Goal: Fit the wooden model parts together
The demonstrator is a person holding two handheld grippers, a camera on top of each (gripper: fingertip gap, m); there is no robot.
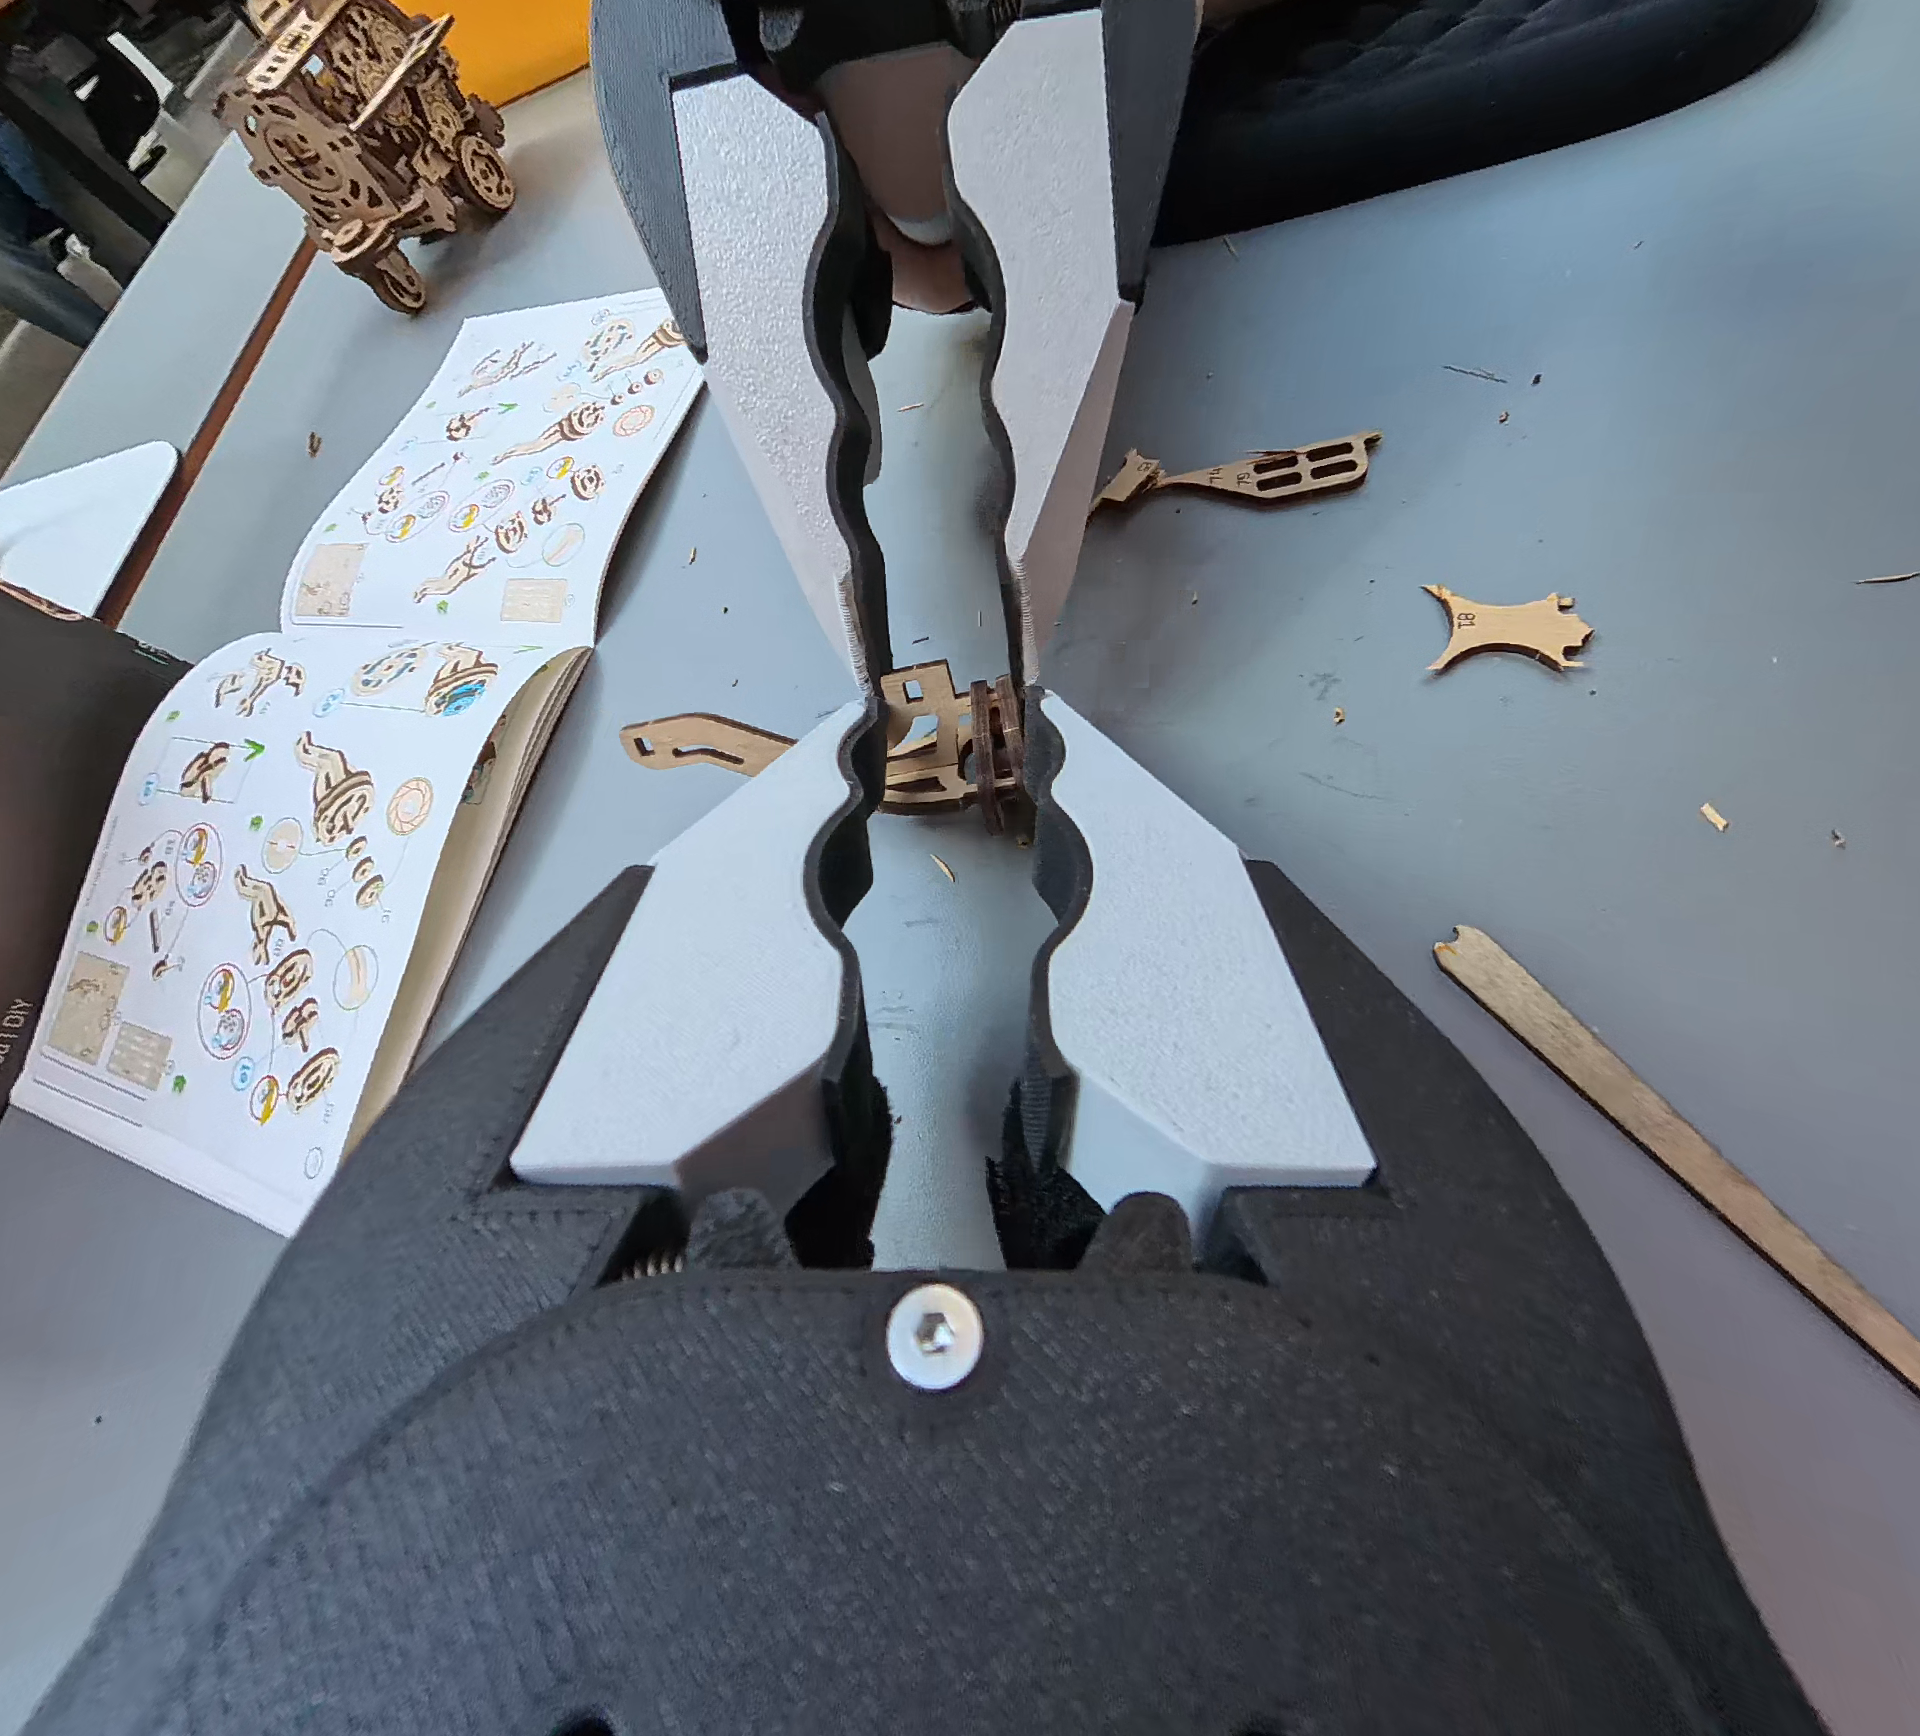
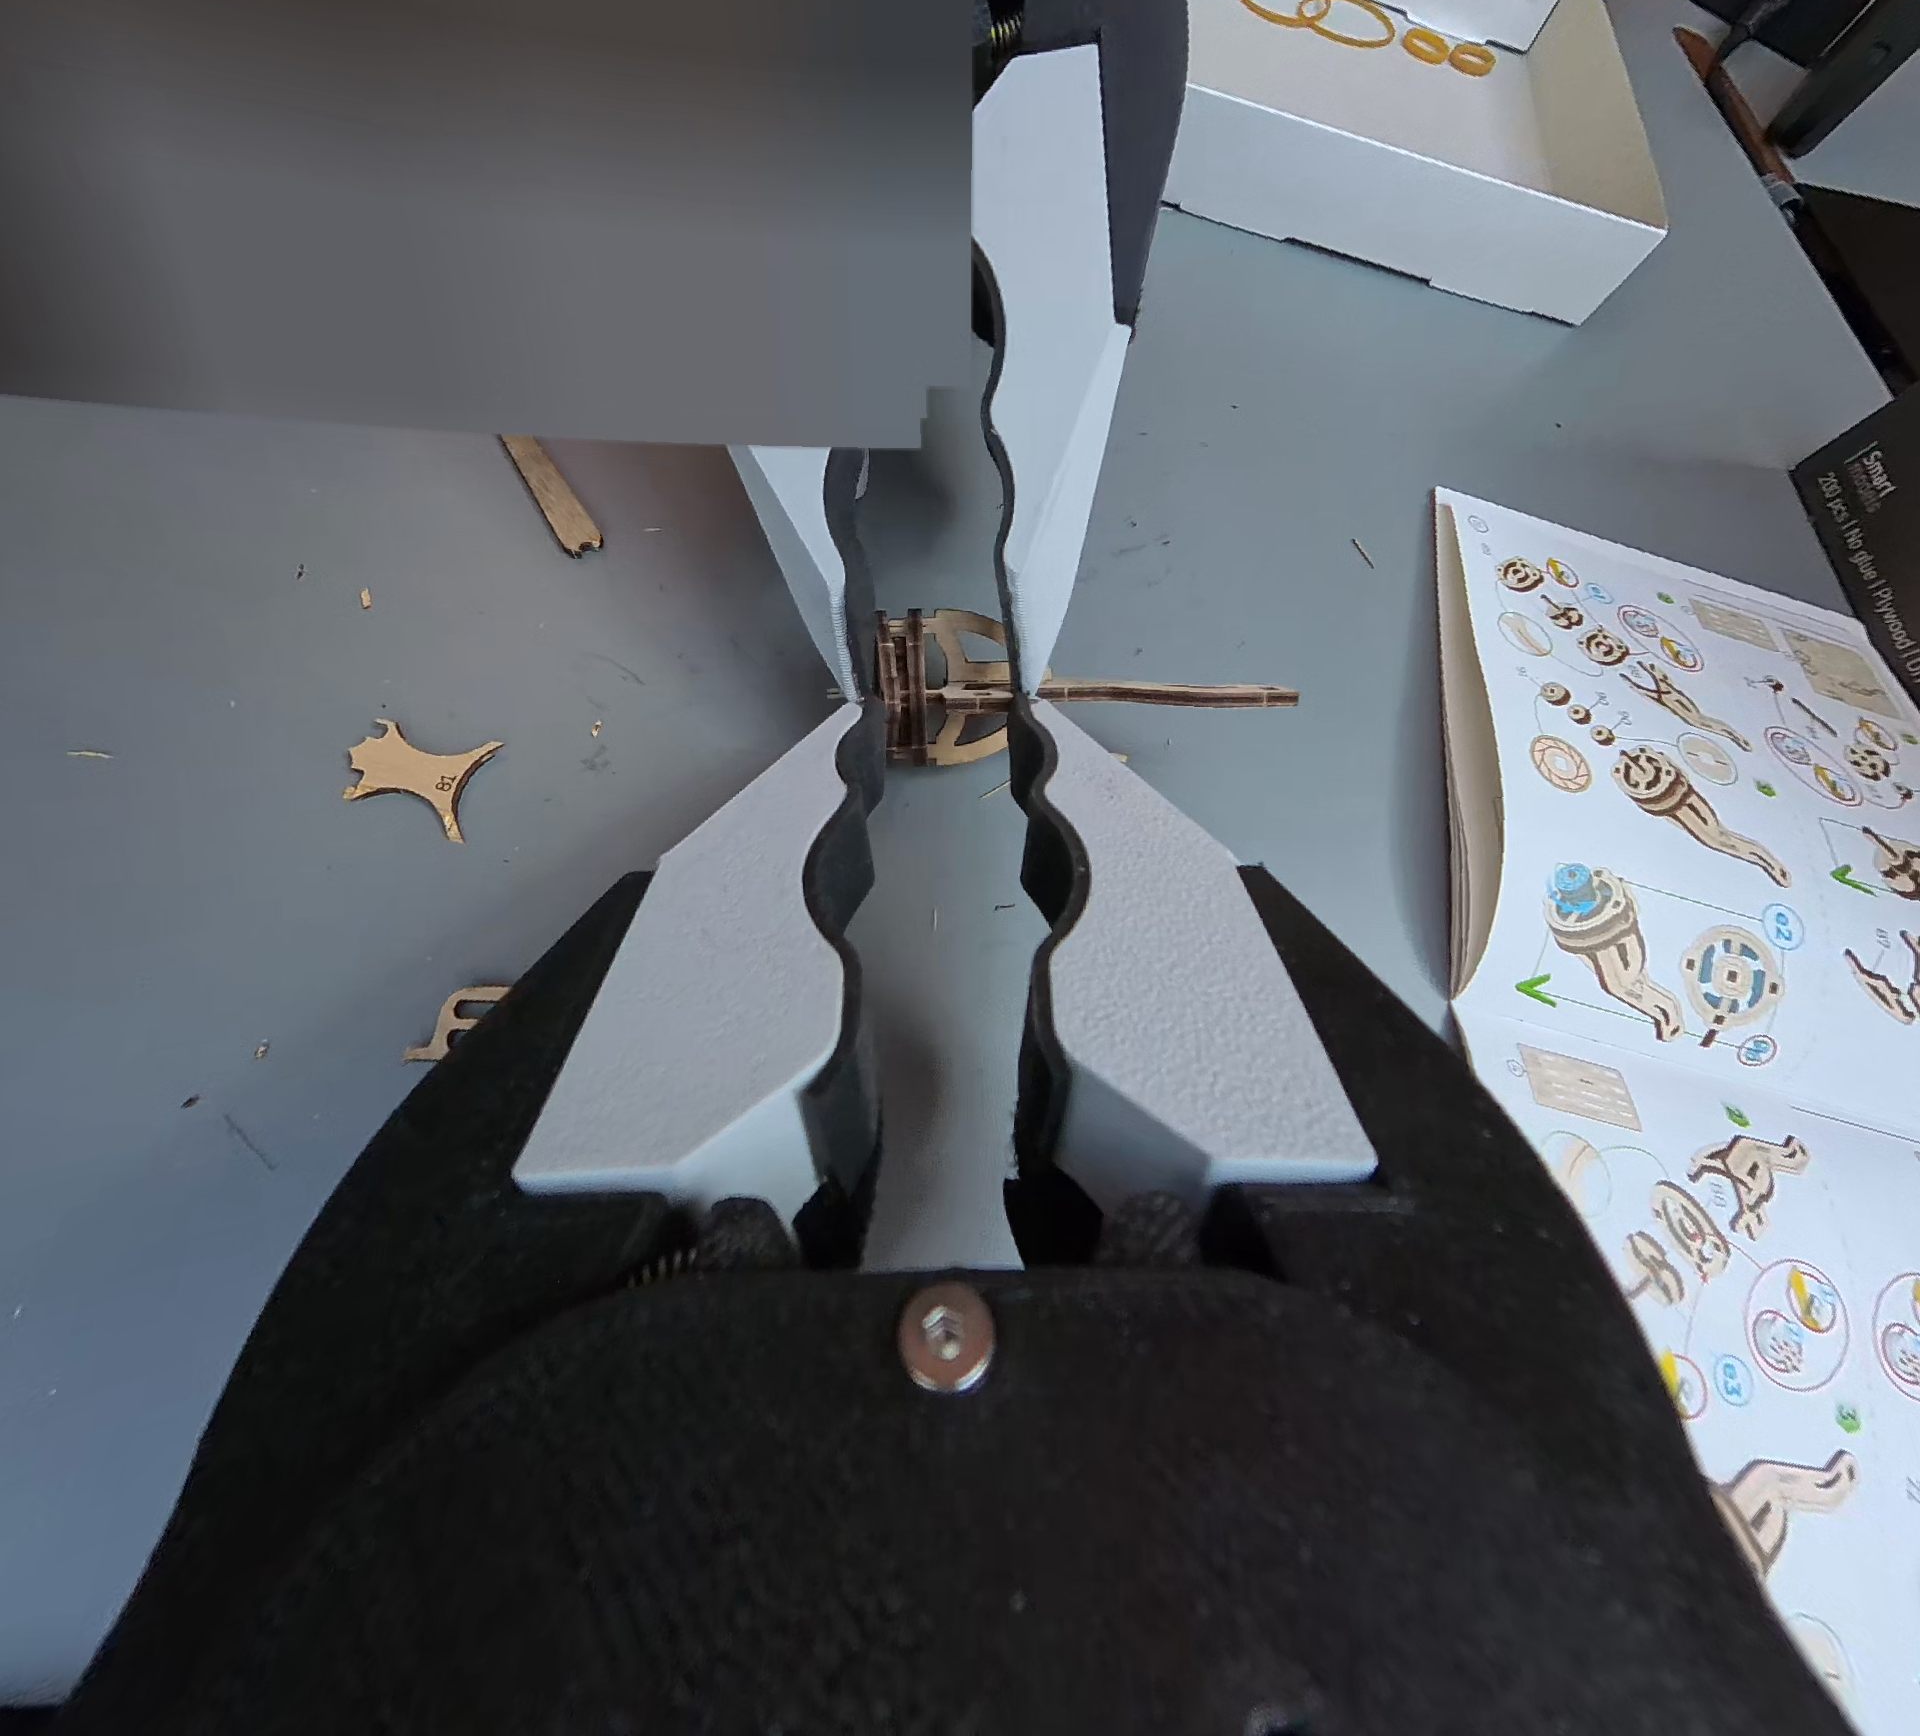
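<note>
A small wooden subassembly [image 1: 930, 756] of stacked discs and a slotted frame hangs just above the grey table [image 1: 1455, 855]. A long flat wooden arm [image 1: 707, 746] sticks out of it sideways. My left gripper [image 1: 948, 751] is shut on it from the near side. My right gripper [image 1: 945, 673] meets it tip to tip from the far side and is shut on the same piece. In the right wrist view the subassembly [image 2: 940, 699] sits between my right gripper [image 2: 940, 736] and my left gripper [image 2: 935, 673], and the arm [image 2: 1174, 694] points right.
An open instruction booklet [image 1: 343, 751] [image 2: 1714, 959] lies beside the work. A finished wooden model [image 1: 364, 117] stands far left. Wood scraps [image 1: 1507, 632] [image 1: 1278, 471] and a strip [image 1: 1662, 1136] lie about. There are also a white box with rubber bands [image 2: 1403, 180] and a black cushion [image 1: 1507, 24]. Both grippers' tips are close together, under 4 cm apart. Both grippers' tips are roughly 35 centimetres from the finished wooden model [image 1: 364, 117].
</note>
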